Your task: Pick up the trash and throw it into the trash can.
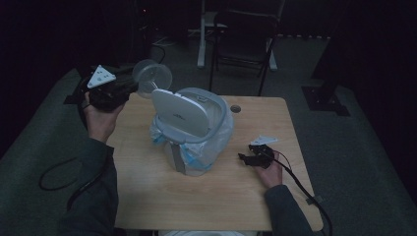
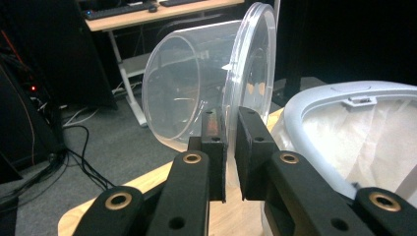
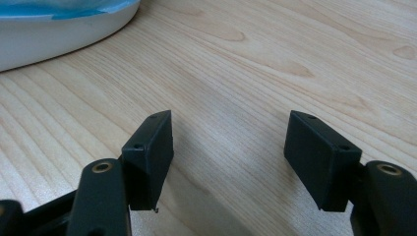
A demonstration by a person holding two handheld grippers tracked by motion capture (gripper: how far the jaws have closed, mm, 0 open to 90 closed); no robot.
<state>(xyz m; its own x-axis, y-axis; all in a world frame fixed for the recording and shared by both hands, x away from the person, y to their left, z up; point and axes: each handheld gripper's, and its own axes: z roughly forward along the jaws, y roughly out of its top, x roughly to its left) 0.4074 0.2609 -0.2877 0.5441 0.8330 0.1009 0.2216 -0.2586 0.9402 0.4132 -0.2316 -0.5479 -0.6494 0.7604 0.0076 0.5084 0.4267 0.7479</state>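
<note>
You've got the clear round plastic tub with its wide flanged rim [image 1: 152, 77] off the light wooden table [image 1: 206, 196], held in the air at about 10 o'clock from the white lidded bin with a translucent bag liner [image 1: 194, 132], just beside its raised lid, not over the opening yet. Your left gripper [image 2: 229, 150] is clamped on the flange: in the left gripper view the jaws pinch the thin rim edge between them, near its lower part. Your right gripper [image 3: 228, 157] has its jaws spread wide with nothing between them, sitting low over bare tabletop at roughly 3 o'clock of the bin; in the high view it's at [image 1: 255, 156]. My read on progress: pick-up done, bin lid already up, carry about halfway; what's left is moving the tub over the bag opening and letting go. Orientation: the tub lies on its side, its axis roughly level. In the left gripper view the flanged mouth faces right toward the bin and the closed base points away, to the left. The tub looks empty, though reflections make that hard to confirm.
</note>
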